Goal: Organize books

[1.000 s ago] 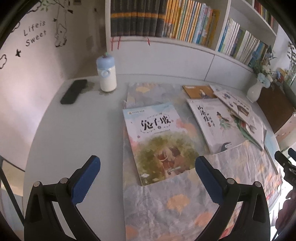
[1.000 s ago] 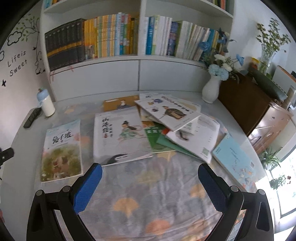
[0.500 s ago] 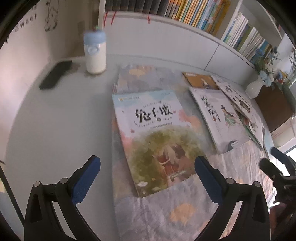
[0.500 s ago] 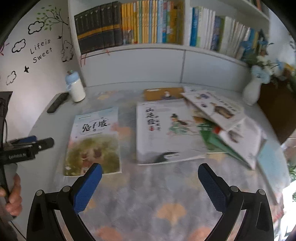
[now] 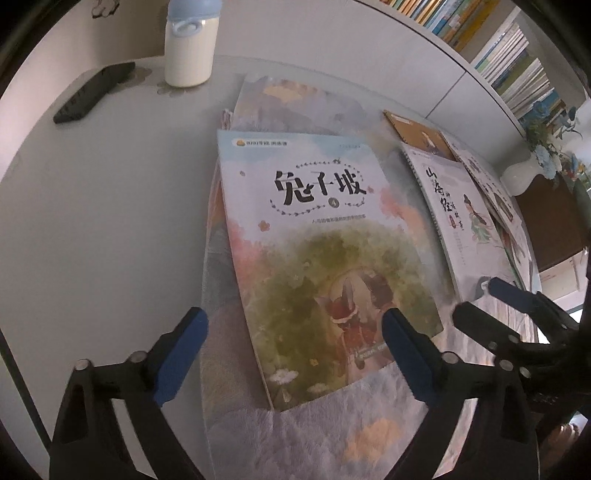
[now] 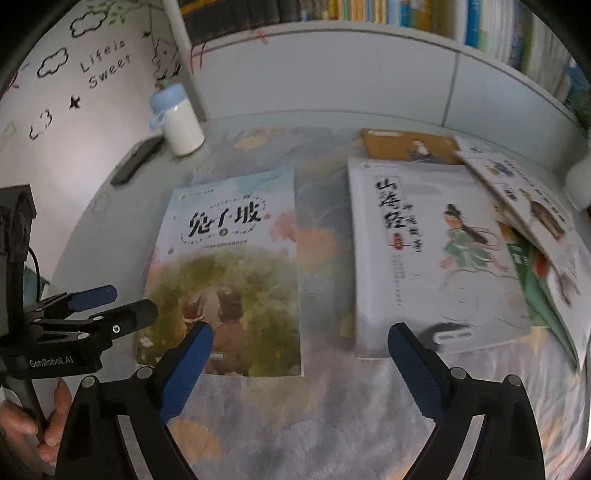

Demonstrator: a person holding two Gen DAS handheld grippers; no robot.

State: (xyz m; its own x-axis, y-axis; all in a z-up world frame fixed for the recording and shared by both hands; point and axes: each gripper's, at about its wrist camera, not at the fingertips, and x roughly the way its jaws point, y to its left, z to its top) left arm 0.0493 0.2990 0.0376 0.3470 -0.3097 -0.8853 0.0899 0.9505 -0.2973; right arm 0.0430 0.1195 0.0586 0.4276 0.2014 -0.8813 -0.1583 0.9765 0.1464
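Note:
A book with a green and pink cover (image 5: 321, 236) (image 6: 229, 273) lies flat on the patterned cloth. My left gripper (image 5: 293, 328) hovers over its lower end with jaws wide but closing; the pads touch nothing. To its right lies a white book (image 5: 454, 210) (image 6: 432, 251), with an orange book (image 6: 406, 144) behind it and several overlapping books (image 6: 535, 206) further right. My right gripper (image 6: 300, 332) points down at the gap between the green and white books, jaws closing and holding nothing. Each gripper shows in the other's view: right gripper (image 5: 478, 297), left gripper (image 6: 131, 301).
A white bottle with a blue cap (image 5: 188, 48) and a black flat device (image 5: 92, 92) stand at the table's far left. A white vase (image 5: 524, 177) with flowers is at the far right. A bookshelf (image 6: 369, 11) runs along the back wall. A hand (image 6: 22, 432) holds the left gripper's handle.
Both grippers have come down nearer the table. The left closed in over the green book; the right swung left toward the green and white books. Both pairs of jaws narrowed a little.

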